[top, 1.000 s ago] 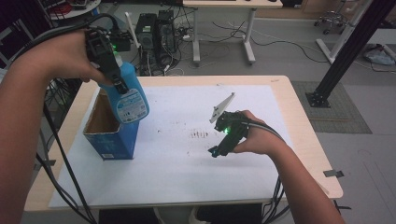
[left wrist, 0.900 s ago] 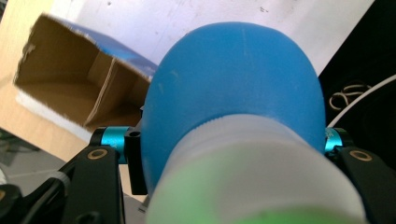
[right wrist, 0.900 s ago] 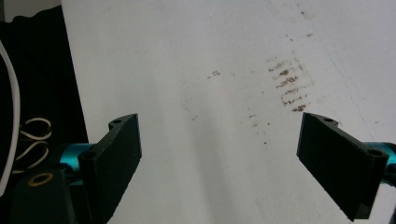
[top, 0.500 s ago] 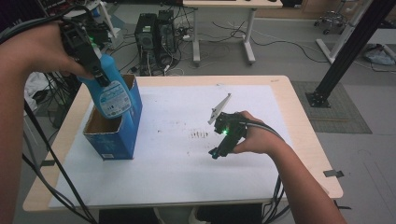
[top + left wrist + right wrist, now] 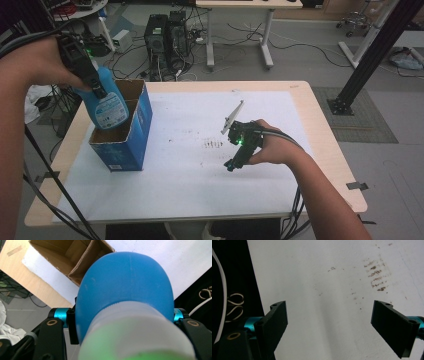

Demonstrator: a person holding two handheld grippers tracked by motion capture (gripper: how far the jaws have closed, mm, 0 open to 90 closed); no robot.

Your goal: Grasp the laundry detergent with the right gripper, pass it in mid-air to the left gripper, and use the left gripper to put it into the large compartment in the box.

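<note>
One blue bottle (image 5: pixel 107 102) clamped in left gripper (image 5: pixel 85 70) above cardboard box (image 5: pixel 131 135); right gripper (image 5: pixel 329 322) released, jaws wide over white sheet (image 5: pixel 324 285)

The left hand-held gripper (image 5: pixel 95 85) is raised over the desk's far left corner, forearm coming in from the left edge, jaws clamped and angled downward. The right hand-held gripper (image 5: pixel 235 162) rests low near the desk's middle, jaws spread wide apart.
</note>
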